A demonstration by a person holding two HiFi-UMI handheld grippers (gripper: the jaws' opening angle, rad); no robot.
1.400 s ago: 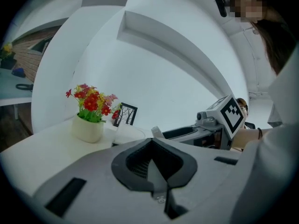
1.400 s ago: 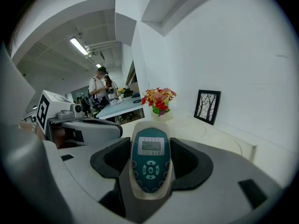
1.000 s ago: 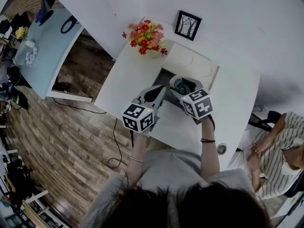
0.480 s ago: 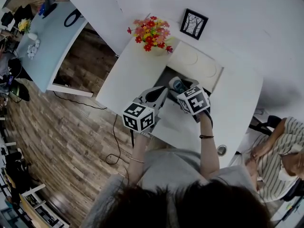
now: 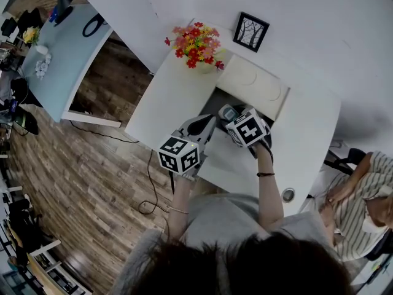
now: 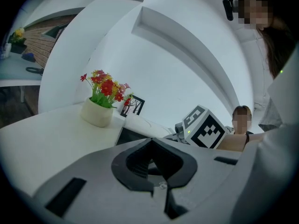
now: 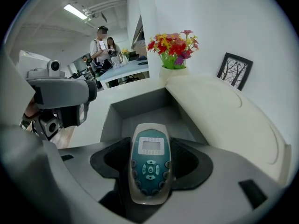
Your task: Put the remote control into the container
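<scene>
The step in hand looks like the carry to the drop. The right gripper (image 7: 149, 169) is clamped on the remote control (image 7: 150, 146), which lies lengthwise between its jaws with the screen end pointing forward and the button face up. The container (image 7: 142, 112), a grey box sunk into the white surface (image 5: 164, 103), sits just ahead of and below that gripper's jaws. Its cream lid (image 7: 224, 115) is swung open, ahead and to the gripper's right. In the head view the remote's front end already hangs over the near edge of the opening.

The left gripper (image 6: 150, 164) has its jaws drawn together with nothing between them. It hangs just to the left of the right gripper, over the surface beside the container, and takes no part in the hold.

The next move probably calls for the right gripper to go forward and down until the remote is inside the walls. It should then part its jaws low enough that the remote settles flat rather than drops.

By count:
- There are two grippers, one remote control, one container and one lid.
- One pot of flowers (image 7: 174, 45) stands ahead and slightly right of the right gripper, beyond the container.
- One picture frame (image 7: 235, 70) stands farther to the right.
</scene>
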